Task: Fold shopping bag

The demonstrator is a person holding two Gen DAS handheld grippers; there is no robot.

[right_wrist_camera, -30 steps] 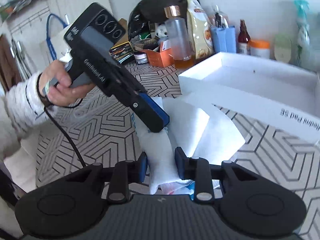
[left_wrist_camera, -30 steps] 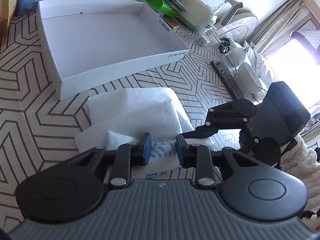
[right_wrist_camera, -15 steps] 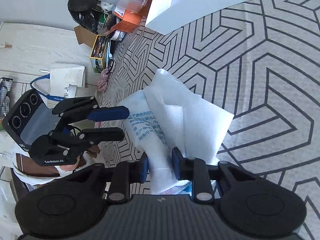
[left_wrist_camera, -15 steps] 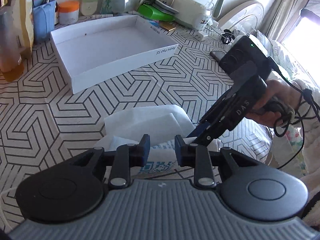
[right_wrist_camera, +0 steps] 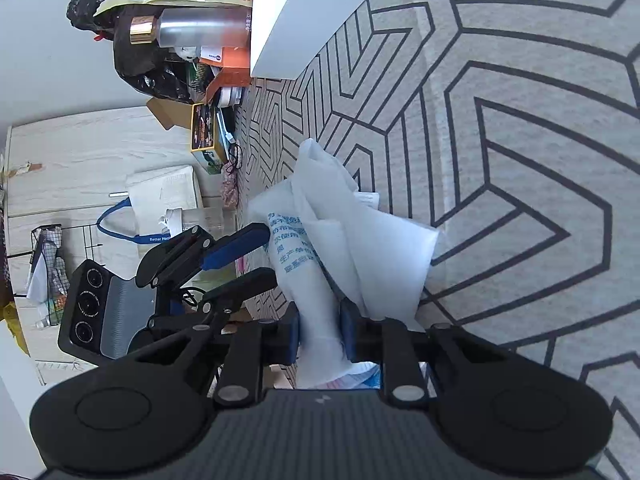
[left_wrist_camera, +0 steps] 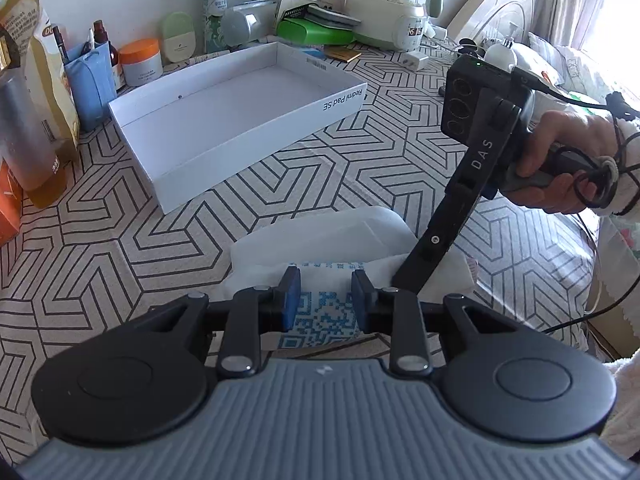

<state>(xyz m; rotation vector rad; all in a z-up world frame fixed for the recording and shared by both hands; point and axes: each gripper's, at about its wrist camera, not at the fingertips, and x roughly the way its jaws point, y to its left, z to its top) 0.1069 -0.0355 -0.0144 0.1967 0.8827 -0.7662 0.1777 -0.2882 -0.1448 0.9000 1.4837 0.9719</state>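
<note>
A white non-woven shopping bag [left_wrist_camera: 320, 236] with blue print lies crumpled on the patterned tablecloth. My left gripper [left_wrist_camera: 326, 300] hovers over its printed near edge, fingers apart, with the QR-code patch showing between them. In the right wrist view the left gripper [right_wrist_camera: 270, 254] stands open at the bag's [right_wrist_camera: 360, 248] edge, pads not pressing. My right gripper [right_wrist_camera: 320, 334], rolled on its side, is closing on a bunched strip of the bag that fills the gap between its pads. In the left wrist view a hand holds the right gripper [left_wrist_camera: 408, 276], and its tips are buried in the bag.
A shallow white box [left_wrist_camera: 240, 120] stands beyond the bag. Bottles, a blue cup [left_wrist_camera: 90, 80], jars and appliances line the back wall. A snack bag and an orange carton crowd the left. The table's edge [left_wrist_camera: 592, 240] runs close on the right.
The right gripper rolled onto its side, sank toward the table, and its jaws narrowed around a strip of the bag. The left gripper rose and tilted up, staying over the printed edge.
</note>
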